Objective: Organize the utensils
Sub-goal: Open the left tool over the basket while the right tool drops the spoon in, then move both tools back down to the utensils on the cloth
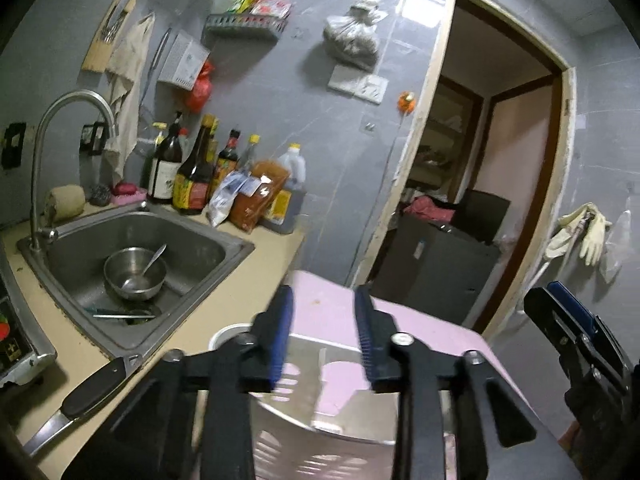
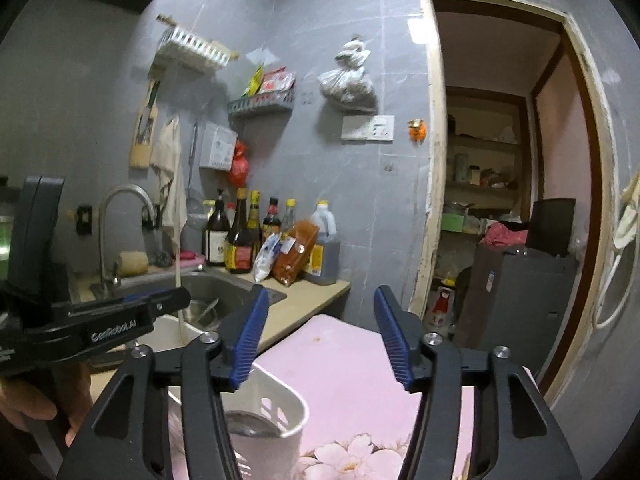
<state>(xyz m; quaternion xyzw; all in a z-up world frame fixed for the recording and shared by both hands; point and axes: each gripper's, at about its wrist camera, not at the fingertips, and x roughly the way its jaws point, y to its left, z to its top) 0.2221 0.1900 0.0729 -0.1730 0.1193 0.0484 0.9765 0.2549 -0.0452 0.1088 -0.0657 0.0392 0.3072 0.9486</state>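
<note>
Closest to the lens: left gripper (image 1: 322,332), parted a moderate way, nothing pinched between its blue pads (image 1: 280,336). Directly under and beyond those fingers, a white slotted basket (image 1: 280,452) with a broad metal blade (image 1: 340,392) standing inside; blurred, so cannot tell whether a cleaver or some other flat tool. Not touched by either pad as far as can be seen.

Seated on a pink flowered top (image 2: 352,364), hard against the end of the beige counter (image 1: 224,300). On that counter, just left of the fingers, a black-handled knife (image 1: 96,392) lying flat, near the corner of the sink (image 1: 200,240). In the sink, a steel bowl (image 1: 116,276) with a spoon (image 1: 154,258) leaning in it; more metal cutlery (image 1: 120,314) flat by the drain, too dim to name.

Right gripper (image 2: 318,336) spread wider, empty, poised above the pink top with the basket low to its left. Close on that side, the left tool and the hand (image 2: 24,404) around its grip, crowding the way to the counter.

Behind the sink: a curved faucet (image 1: 44,140), a huddle of sauce bottles (image 1: 192,176) and packets against the grey tiled wall. To the right, an open doorway and pale rubber gloves (image 1: 588,236) hung beside it.
</note>
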